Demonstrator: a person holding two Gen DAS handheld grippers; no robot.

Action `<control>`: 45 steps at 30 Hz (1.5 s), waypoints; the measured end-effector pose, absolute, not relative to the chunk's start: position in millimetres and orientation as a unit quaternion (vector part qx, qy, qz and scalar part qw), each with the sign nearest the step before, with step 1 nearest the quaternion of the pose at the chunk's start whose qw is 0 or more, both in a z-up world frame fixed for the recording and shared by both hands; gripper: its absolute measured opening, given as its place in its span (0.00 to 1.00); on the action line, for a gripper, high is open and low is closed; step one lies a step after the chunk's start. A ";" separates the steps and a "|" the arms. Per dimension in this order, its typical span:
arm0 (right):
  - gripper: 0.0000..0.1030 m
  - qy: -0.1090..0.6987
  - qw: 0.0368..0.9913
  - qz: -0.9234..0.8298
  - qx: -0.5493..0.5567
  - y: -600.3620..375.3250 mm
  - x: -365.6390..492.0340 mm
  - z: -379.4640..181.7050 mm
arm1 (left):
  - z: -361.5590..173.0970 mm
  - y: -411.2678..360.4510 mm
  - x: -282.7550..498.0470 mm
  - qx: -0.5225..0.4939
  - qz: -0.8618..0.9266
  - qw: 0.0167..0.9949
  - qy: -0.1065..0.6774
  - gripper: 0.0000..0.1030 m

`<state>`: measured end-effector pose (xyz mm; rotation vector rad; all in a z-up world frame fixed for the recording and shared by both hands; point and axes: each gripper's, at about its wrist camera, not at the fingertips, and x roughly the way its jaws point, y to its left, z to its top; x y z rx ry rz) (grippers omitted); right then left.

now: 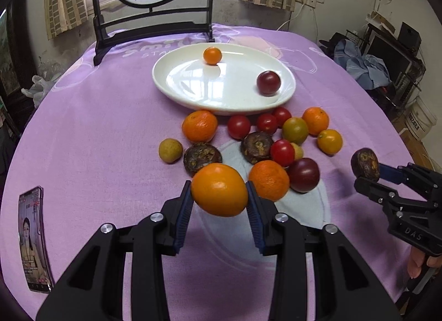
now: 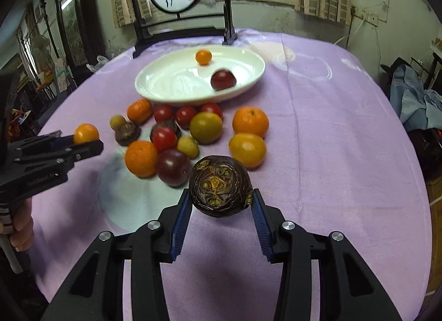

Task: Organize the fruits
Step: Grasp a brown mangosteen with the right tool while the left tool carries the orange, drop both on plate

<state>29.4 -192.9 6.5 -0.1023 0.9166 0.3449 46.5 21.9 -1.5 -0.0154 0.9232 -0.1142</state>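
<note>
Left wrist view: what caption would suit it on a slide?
Left claw grips an orange fruit before a white plate holding two fruits.

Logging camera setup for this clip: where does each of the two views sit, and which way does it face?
Left wrist: rides the left gripper, looking along its fingers across the table to the white plate; an orange kumquat sits in its jaws; the right gripper shows at right.
Right wrist: rides the right gripper, facing the same way, clamping a dark water chestnut; the left gripper and a hand show at left.
Shared: plate, loose fruit pile, purple cloth, screen stand.
</note>
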 end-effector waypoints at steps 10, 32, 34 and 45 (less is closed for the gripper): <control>0.43 0.355 0.913 0.192 -0.059 -163.2 60.9 68.6 | 58.1 16.8 91.0 0.016 -0.048 0.919 0.390 0.36; 0.46 0.454 0.864 0.211 -0.055 -89.9 190.6 -11.8 | -14.5 27.0 244.1 0.018 0.023 0.885 0.465 0.70; 0.47 0.451 0.866 0.213 -0.045 -92.6 186.6 -8.8 | -2.7 27.5 236.2 0.021 0.029 0.894 0.446 0.75; 0.61 0.412 0.887 0.200 -0.053 -146.3 107.7 17.0 | 27.8 36.7 146.3 -0.011 0.015 0.916 0.401 0.91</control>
